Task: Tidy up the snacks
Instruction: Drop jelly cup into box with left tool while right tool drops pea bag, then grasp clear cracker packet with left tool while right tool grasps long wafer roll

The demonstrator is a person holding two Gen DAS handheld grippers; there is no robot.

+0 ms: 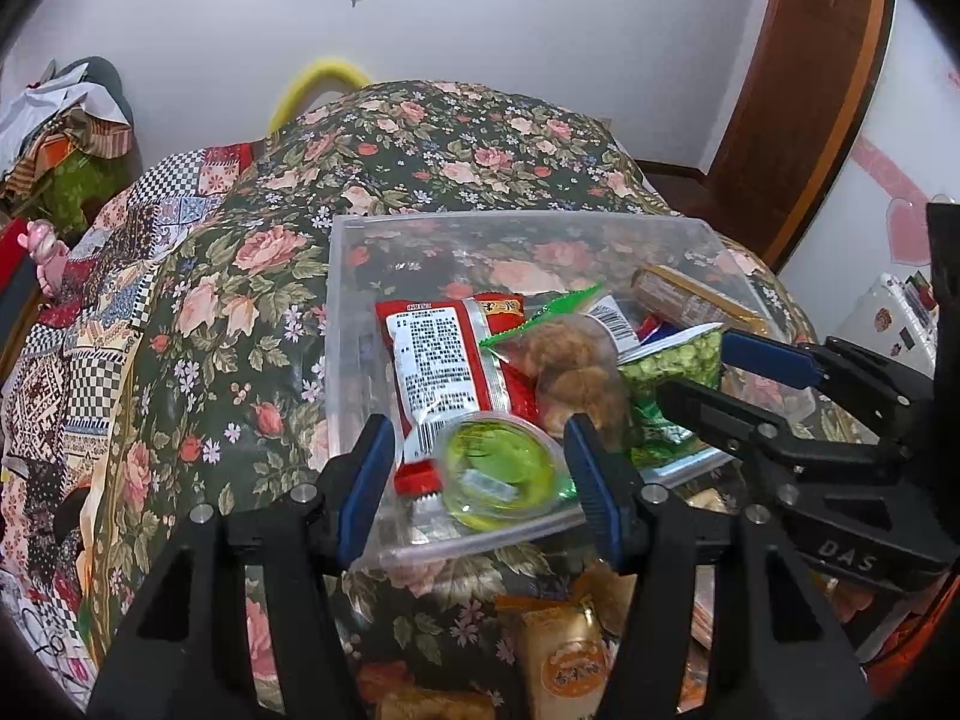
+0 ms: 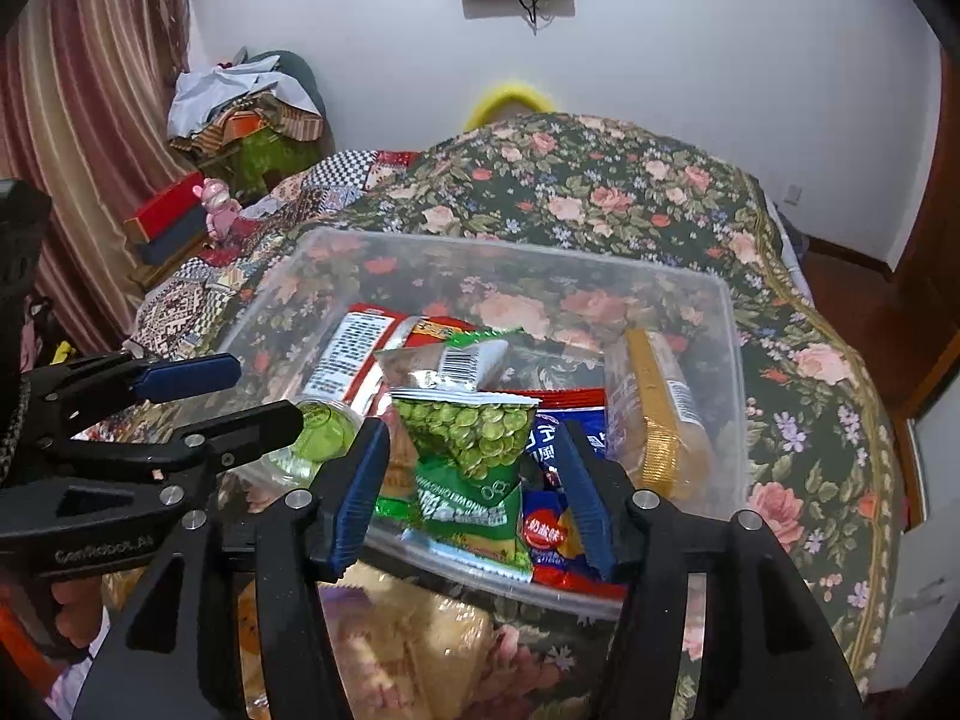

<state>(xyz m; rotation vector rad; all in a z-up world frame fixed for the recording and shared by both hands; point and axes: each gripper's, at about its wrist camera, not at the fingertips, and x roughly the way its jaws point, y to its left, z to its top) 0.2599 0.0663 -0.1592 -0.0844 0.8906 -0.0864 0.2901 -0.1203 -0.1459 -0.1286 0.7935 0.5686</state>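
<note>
A clear plastic bin [image 1: 354,276] [image 2: 735,360] sits on a floral-covered table and holds several snacks. My left gripper [image 1: 480,480] is open over the bin's near edge, with a green jelly cup [image 1: 501,468] [image 2: 321,438] lying between its fingers, untouched. A red packet [image 1: 444,366] lies behind the cup. My right gripper [image 2: 474,492] is open over the bin, with a green pea bag [image 2: 474,456] [image 1: 672,384] between its fingers. It also shows in the left wrist view [image 1: 714,372]. A gold wafer pack [image 2: 660,414] leans at the bin's right wall.
Loose snack packets lie on the table in front of the bin [image 1: 564,648] [image 2: 414,648]. The floral cloth [image 1: 252,312] slopes away on all sides. A cluttered shelf with a pink toy [image 2: 216,204] stands at the left, a wooden door [image 1: 804,90] at the right.
</note>
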